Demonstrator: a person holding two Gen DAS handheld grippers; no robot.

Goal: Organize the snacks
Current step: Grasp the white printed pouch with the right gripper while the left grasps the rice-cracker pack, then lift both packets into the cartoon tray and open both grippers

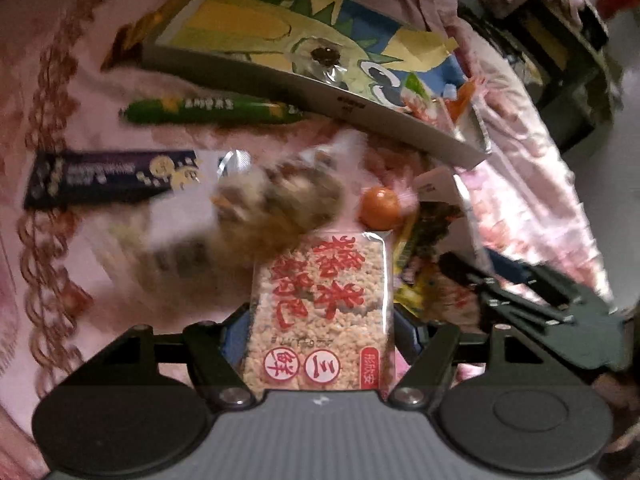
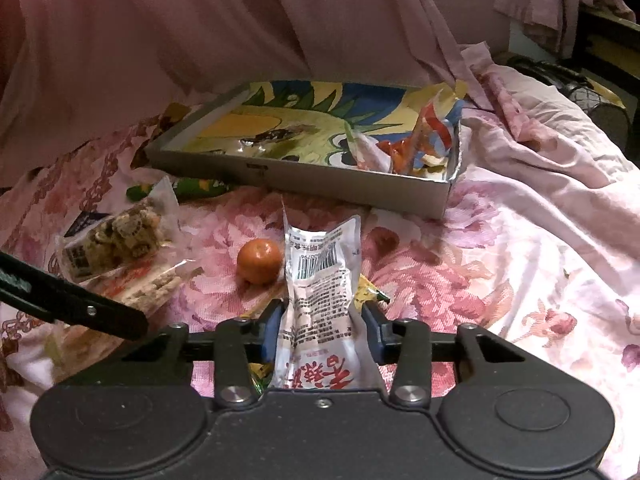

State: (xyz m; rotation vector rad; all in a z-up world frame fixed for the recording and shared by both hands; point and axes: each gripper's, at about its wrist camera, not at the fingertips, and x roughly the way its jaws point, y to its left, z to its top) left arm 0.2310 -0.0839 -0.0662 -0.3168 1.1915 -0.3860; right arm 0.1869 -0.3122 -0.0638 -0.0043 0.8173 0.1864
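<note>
My left gripper (image 1: 320, 320) is shut on a clear rice-cracker pack (image 1: 320, 312) with red writing, held above the floral bedspread. My right gripper (image 2: 322, 320) is shut on a white silver snack packet (image 2: 320, 280) with a barcode. A shallow cardboard box (image 2: 304, 176) with a cartoon-printed lining lies ahead and holds an orange-red wrapper (image 2: 420, 140) in its right corner; the box also shows in the left wrist view (image 1: 320, 96). A small orange (image 2: 259, 260) (image 1: 380, 206) lies on the bed. A bag of brown nut clusters (image 2: 116, 240) lies left, blurred in the left wrist view (image 1: 276, 204).
A green stick snack (image 1: 208, 112) and a dark blue bar (image 1: 108, 180) lie on the bed at left. A yellow-green wrapper (image 1: 416, 248) lies under my right gripper. Pink curtain cloth (image 2: 200, 32) hangs behind the box. Dark furniture (image 2: 600, 72) stands at far right.
</note>
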